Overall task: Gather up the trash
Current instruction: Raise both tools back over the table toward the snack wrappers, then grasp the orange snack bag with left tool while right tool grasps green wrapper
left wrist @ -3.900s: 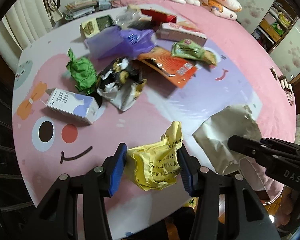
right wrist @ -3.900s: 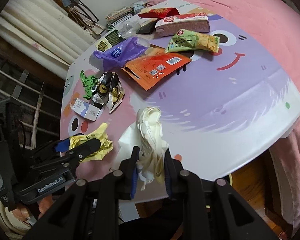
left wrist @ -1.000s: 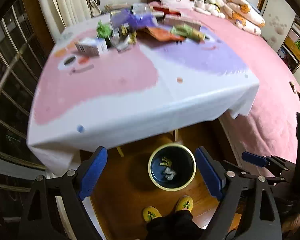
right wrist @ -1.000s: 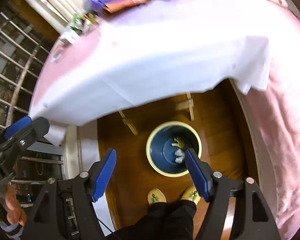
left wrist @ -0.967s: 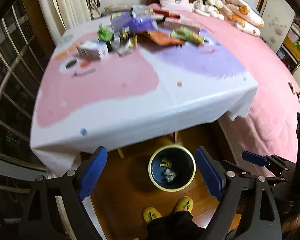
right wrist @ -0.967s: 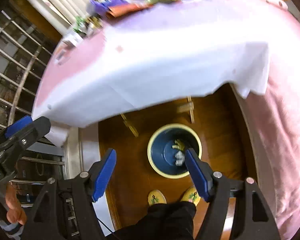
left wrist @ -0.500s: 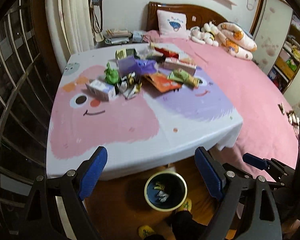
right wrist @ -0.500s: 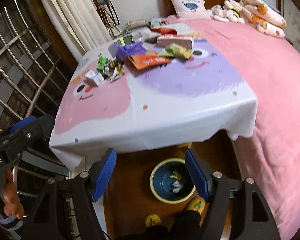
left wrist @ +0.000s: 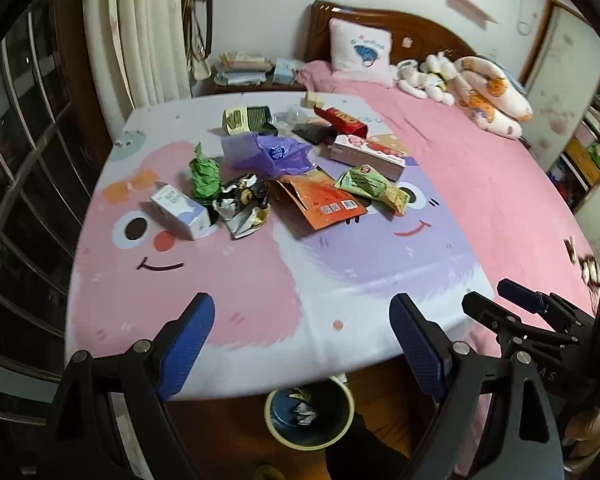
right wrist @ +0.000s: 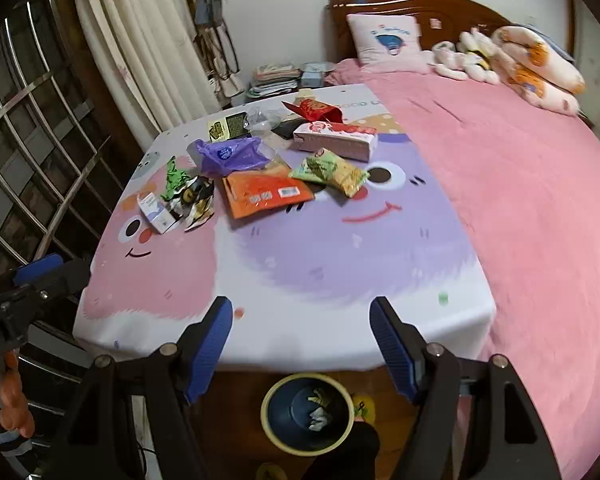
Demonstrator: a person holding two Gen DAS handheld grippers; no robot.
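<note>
Trash lies in a heap at the far side of the table (left wrist: 260, 300): a white box (left wrist: 180, 212), green crumpled paper (left wrist: 204, 172), a silver wrapper (left wrist: 244, 204), a purple bag (left wrist: 268, 152), an orange packet (left wrist: 320, 200), a green snack bag (left wrist: 372, 188) and a pink carton (left wrist: 368, 154). My left gripper (left wrist: 300, 332) stands open and empty over the table's near edge. My right gripper (right wrist: 300, 332) is open and empty too. Below on the floor stands a blue bin (right wrist: 306, 416) with a yellow rim, two crumpled pieces inside.
A pink bed (right wrist: 520, 200) with pillows and plush toys runs along the right. Curtains (left wrist: 148, 32) and a window grille (right wrist: 28, 160) are on the left. A person's dark trouser leg (right wrist: 340, 456) and yellow slippers show beside the bin.
Both grippers have risen and tilted up from over the bin to the table's near edge. The trash heap has come into fuller view; the bin has slid to the bottom of both views.
</note>
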